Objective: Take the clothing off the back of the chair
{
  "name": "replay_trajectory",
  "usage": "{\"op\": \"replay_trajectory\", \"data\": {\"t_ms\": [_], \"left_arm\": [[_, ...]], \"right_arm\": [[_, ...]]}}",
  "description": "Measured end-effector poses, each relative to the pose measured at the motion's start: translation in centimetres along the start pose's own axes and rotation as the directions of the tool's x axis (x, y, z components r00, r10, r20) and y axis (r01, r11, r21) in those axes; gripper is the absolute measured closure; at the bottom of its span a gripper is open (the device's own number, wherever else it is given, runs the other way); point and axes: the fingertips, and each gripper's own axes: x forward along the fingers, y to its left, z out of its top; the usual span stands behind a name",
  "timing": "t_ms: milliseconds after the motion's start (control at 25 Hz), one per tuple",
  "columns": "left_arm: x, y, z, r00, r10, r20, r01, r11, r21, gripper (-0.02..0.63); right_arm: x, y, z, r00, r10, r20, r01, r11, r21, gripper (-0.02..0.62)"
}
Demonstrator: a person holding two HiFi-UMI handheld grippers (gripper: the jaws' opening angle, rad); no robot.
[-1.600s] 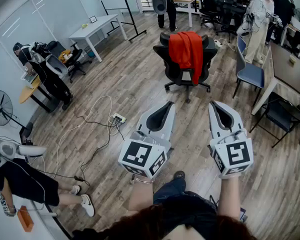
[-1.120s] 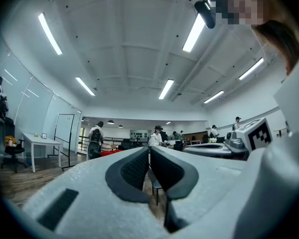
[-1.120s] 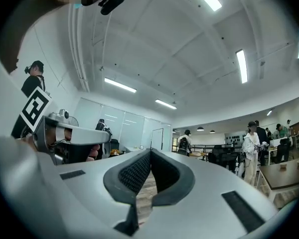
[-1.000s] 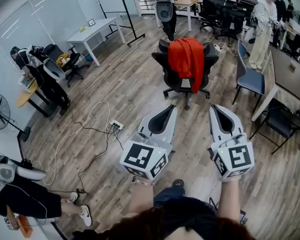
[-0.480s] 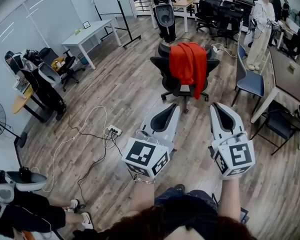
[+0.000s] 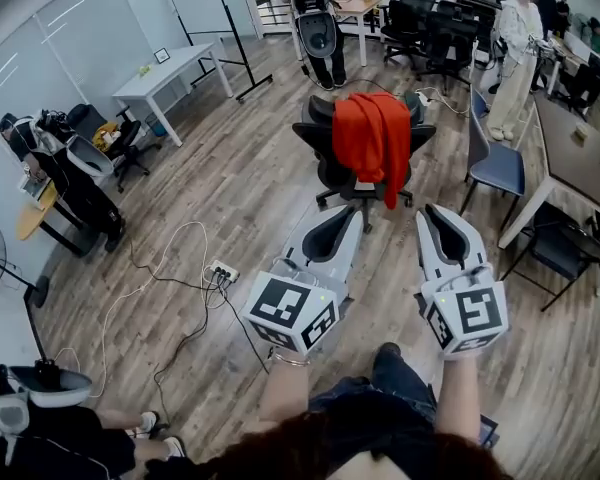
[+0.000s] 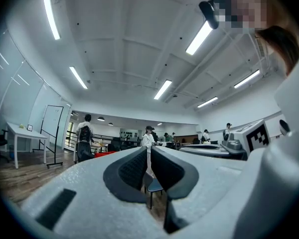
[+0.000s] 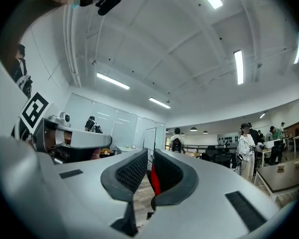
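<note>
The bright red cloth garment (image 6: 372,133) is hanging over the back of the black office chair (image 6: 318,140), well ahead. The left gripper (image 6: 342,218) is sitting shut, and the right gripper (image 6: 436,215) is opening its jaws, both empty. Getting close and pinching the top fold looks best to me.

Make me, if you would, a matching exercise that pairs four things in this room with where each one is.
Things:
1. red garment
2. blue chair
3. power strip
4. white table

Places:
A. on the wooden floor among cables
B. beside the dark table at the right
C. draped over the back of the black office chair
D. by the glass wall at the far left

Pairs: 1-C, 2-B, 3-A, 4-D
</note>
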Motion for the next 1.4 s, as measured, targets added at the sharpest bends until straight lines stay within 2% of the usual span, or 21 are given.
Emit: {"op": "replay_trajectory", "data": {"t_ms": [320,480,720,1040,1400], "left_arm": [[3.9,2.2,-1.8,1.0,-0.002,-0.025,0.002,1.0,-0.006,0.578],[5.8,3.8,-2.0,1.0,-0.001,-0.029,0.001,1.0,-0.014,0.541],[9.2,6.4,-2.4,0.999,0.029,-0.037,-0.03,0.999,-0.031,0.528],[13.4,9.6,-2.9,0.997,0.068,-0.049,-0.07,0.997,-0.037,0.49],[17.0,13.0,-4.1,0.993,0.101,-0.054,-0.106,0.99,-0.093,0.444]], "right_arm": [[3.7,-3.0,-2.0,1.0,-0.002,-0.009,0.002,1.0,0.016,0.552],[6.0,-4.2,-2.5,1.0,0.01,-0.007,-0.009,1.0,0.026,0.546],[9.5,-6.7,-3.4,0.999,0.03,-0.017,-0.029,0.999,0.039,0.543],[14.1,-9.7,-4.6,0.996,0.08,-0.029,-0.078,0.996,0.052,0.506],[18.0,-13.0,-6.6,0.992,0.115,-0.056,-0.111,0.991,0.077,0.465]]}}
